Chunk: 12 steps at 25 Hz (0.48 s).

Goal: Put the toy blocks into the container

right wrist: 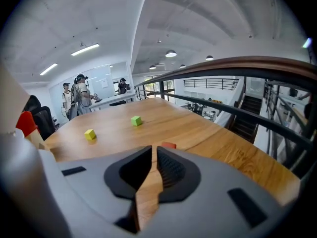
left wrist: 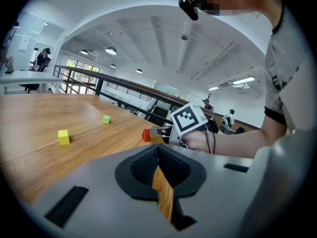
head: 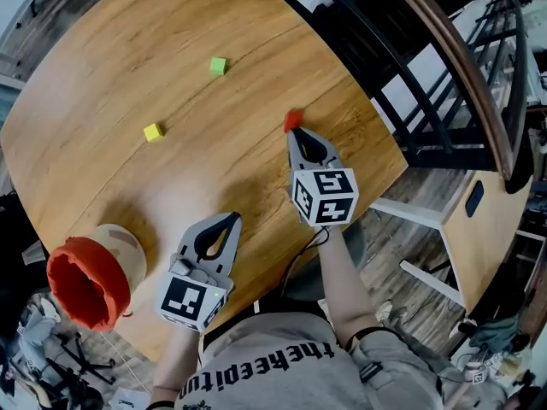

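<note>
Right gripper (head: 296, 135): jaws closed, empty, tips just beside the red block (head: 292, 120). Left gripper (head: 232, 220): jaws closed, empty, well apart from the red block, to its lower left.

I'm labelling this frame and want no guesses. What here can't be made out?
Red block: in the right gripper view only its top shows; the right gripper's jaws cover the rest.
Contact: in the head view the jaw tips reach the block, but touching cannot be told.
Container: the head view shows its rim, not its bottom; its own wall hides it.
Background people: too small in both gripper views.
</note>
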### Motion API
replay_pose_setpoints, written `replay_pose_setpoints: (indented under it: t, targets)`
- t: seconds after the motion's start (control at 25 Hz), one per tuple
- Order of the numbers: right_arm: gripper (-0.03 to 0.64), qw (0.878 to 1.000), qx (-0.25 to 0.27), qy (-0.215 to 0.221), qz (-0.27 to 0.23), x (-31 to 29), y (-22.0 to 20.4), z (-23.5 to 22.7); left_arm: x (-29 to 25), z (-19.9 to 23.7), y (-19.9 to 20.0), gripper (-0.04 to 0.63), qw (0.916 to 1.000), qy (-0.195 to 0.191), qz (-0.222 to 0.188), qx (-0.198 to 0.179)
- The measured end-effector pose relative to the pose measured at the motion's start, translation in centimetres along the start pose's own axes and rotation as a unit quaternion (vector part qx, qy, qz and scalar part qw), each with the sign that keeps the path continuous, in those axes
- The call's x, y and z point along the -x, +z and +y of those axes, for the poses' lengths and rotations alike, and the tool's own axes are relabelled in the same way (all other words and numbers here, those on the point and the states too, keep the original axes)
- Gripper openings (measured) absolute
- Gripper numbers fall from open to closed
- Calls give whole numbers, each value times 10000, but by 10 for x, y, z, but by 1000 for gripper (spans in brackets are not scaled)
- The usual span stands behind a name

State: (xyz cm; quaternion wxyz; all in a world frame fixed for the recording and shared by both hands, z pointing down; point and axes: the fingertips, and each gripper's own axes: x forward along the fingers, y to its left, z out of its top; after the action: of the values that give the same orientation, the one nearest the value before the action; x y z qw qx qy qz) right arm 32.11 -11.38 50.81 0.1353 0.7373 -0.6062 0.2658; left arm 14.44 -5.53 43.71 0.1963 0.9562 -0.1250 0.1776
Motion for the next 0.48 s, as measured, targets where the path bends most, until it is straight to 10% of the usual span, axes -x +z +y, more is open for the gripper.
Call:
replay_pose_setpoints:
  t: [0.48]
  targets:
    - [146,9990,-21,-363,263,-21,-14,-15,-5,4,-8,14,9998,-14,169,79]
